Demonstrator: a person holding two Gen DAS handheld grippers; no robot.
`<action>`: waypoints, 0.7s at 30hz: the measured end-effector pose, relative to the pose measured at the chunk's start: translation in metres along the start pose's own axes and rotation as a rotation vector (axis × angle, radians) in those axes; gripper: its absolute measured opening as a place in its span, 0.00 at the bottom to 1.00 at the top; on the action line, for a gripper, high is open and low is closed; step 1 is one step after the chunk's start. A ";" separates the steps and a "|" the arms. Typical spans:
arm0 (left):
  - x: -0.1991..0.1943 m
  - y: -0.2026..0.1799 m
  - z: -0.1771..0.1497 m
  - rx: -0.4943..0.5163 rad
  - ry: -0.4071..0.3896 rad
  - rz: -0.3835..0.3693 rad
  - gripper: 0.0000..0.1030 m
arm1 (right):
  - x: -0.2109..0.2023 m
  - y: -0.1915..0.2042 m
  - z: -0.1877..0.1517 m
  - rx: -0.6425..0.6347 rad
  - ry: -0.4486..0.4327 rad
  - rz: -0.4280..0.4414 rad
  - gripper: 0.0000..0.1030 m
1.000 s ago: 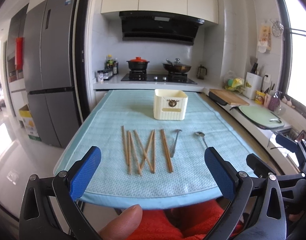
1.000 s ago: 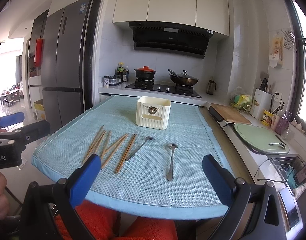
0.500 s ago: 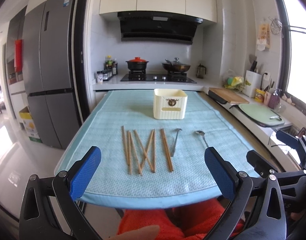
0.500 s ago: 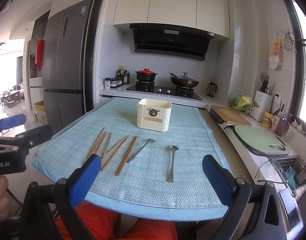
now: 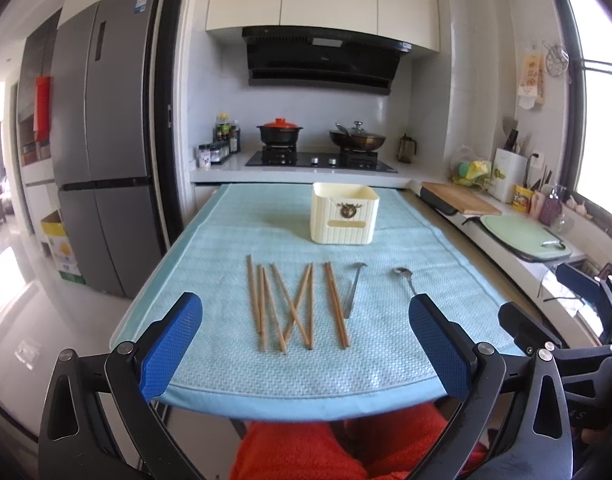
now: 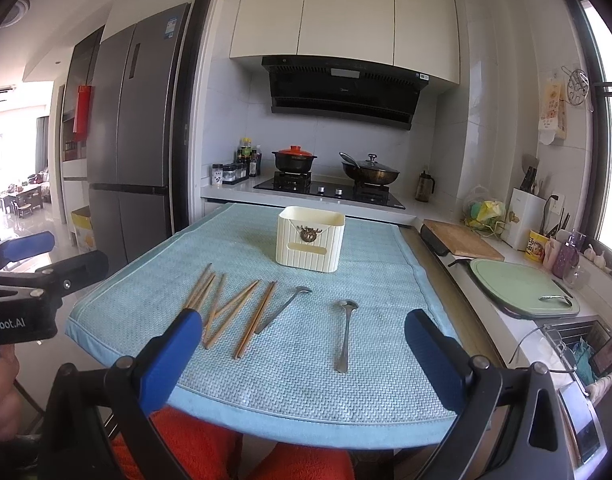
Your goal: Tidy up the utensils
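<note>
left gripper (image 5: 306, 344): blue pads spread wide, nothing between them; held at the near edge of the table, well short of the holder
right gripper (image 6: 304, 350): pads wide apart too, empty; also at the near table edge, to the right of the left gripper
holder (image 5: 345, 213): cream ribbed box with open top, upright on the cloth at the far-middle of the table; a small brown emblem and a slot on its front face
chopsticks (image 5: 296, 304): loose wooden sticks lying flat on the cloth, nearer the camera than the holder and to its left; some roughly parallel, a few crossing in an X; exact count hard to tell
ladle-type utensil (image 5: 353, 288): thin metal handle with a hooked or small scoop end pointing toward the holder; lies just right of the chopsticks, apart from them
spoon (image 6: 345, 334): metal, flat on the cloth, bowl end toward the holder; right of the hooked utensil, well apart from it
cloth (image 5: 226, 240): light blue textured mat covering the tabletop under the holder
stove (image 5: 320, 159): behind the holder on the far counter, a red-lidded pot and a lidded wok on it
fridge (image 5: 102, 128): grey, left of the holder beyond the table
person: orange clothing (image 6: 210, 452) below the near table edge; a hand (image 6: 0, 396) at the left grips the left tool
</note>
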State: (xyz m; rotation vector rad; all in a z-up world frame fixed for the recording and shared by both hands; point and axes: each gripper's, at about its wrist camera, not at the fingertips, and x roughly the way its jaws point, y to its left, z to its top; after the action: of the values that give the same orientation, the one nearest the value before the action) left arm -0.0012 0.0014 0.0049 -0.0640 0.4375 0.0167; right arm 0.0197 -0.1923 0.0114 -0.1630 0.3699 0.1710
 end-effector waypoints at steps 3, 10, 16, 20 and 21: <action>-0.001 0.000 0.001 0.002 -0.009 0.002 1.00 | -0.001 0.000 0.000 -0.001 -0.007 -0.001 1.00; -0.003 -0.001 0.001 0.008 -0.025 -0.002 1.00 | -0.001 -0.001 0.000 0.000 -0.008 0.000 1.00; -0.002 -0.001 0.001 0.013 -0.024 0.004 1.00 | -0.001 -0.001 0.001 0.000 -0.015 -0.002 1.00; 0.002 -0.001 0.001 0.008 -0.005 -0.001 1.00 | -0.001 -0.003 0.002 0.007 -0.020 -0.007 1.00; 0.002 -0.001 0.001 0.006 -0.005 -0.003 1.00 | -0.001 -0.004 0.002 0.010 -0.025 -0.008 1.00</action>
State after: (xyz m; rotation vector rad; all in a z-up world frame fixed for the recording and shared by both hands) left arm 0.0011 0.0004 0.0046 -0.0583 0.4329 0.0129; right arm 0.0202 -0.1955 0.0139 -0.1522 0.3453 0.1634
